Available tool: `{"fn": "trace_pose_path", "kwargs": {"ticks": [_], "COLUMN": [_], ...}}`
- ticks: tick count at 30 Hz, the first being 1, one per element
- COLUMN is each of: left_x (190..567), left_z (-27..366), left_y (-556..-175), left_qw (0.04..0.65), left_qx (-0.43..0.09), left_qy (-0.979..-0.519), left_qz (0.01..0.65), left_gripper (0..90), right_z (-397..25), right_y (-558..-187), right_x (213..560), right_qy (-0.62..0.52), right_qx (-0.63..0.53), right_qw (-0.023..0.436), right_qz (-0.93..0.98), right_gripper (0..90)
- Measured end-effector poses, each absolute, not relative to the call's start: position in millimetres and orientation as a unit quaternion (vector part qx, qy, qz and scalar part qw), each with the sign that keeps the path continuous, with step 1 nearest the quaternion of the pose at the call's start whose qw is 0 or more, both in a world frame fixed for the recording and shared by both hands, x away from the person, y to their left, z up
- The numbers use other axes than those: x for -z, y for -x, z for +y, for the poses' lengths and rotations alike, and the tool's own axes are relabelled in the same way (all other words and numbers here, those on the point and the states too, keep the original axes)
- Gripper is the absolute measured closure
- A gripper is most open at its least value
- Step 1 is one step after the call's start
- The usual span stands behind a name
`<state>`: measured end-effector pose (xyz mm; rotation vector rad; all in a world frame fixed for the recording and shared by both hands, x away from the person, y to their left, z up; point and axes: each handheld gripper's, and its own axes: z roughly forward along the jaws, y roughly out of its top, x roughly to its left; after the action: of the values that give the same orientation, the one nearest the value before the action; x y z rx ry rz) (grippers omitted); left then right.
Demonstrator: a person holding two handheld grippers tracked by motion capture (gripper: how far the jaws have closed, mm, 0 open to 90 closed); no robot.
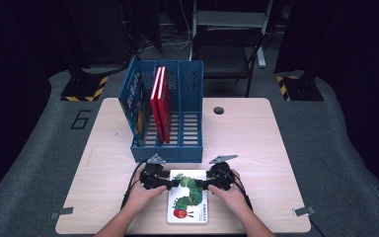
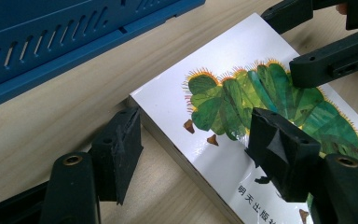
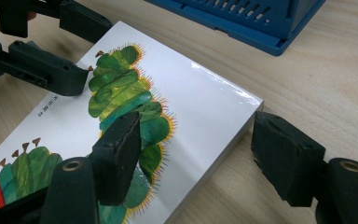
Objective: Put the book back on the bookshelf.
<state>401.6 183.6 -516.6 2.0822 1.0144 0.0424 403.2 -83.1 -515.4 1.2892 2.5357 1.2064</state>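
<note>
- Pale wood table is seen in a dark room, with a blue slotted file rack standing at mid-table; two red books and a blue picture book are stood upright in its left compartments.
- A white caterpillar picture book is found lying flat at the near edge, just in front of the rack.
- Left gripper is set at the book's left edge: jaws spread, one over the cover, one on the table beside the edge, nothing pinched.
- Right gripper is placed likewise at the right edge, jaws spread and straddling it.
- Step judged in hand: gripping the book from both sides for lifting.
- Recommended: the outer jaws should be slid under or against the edges, both grippers closed evenly, and the glossy cover held firmly, since slipping is likely.
- An empty right-hand compartment is judged the likely destination.
</note>
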Motion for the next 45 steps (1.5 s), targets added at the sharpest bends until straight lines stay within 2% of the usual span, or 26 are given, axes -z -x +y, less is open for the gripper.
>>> {"fn": "trace_pose_path", "kwargs": {"ticks": [10, 25, 45], "left_x": [516.6, 514.1, 490.9], "left_z": [183.9, 185.8, 195.7], "left_y": [-401.1, -397.6, -383.5], "left_qw": [0.402, 0.403, 0.443], "left_qx": [-0.022, -0.006, -0.005], "left_qy": [-0.82, -0.814, -0.8], "left_qz": [0.407, 0.419, 0.405], "left_gripper": [36.0, 37.3, 40.2], "right_z": [-81.1, -83.2, -87.7], "right_y": [-399.9, -398.7, -383.3], "right_x": [517.2, 516.8, 493.4], "right_qy": [-0.412, -0.407, -0.371], "right_qx": [-0.394, -0.401, -0.426], "right_qw": [0.04, 0.035, 0.062], "right_qz": [0.821, 0.82, 0.823], "right_gripper": [30.4, 33.4, 35.0]}}
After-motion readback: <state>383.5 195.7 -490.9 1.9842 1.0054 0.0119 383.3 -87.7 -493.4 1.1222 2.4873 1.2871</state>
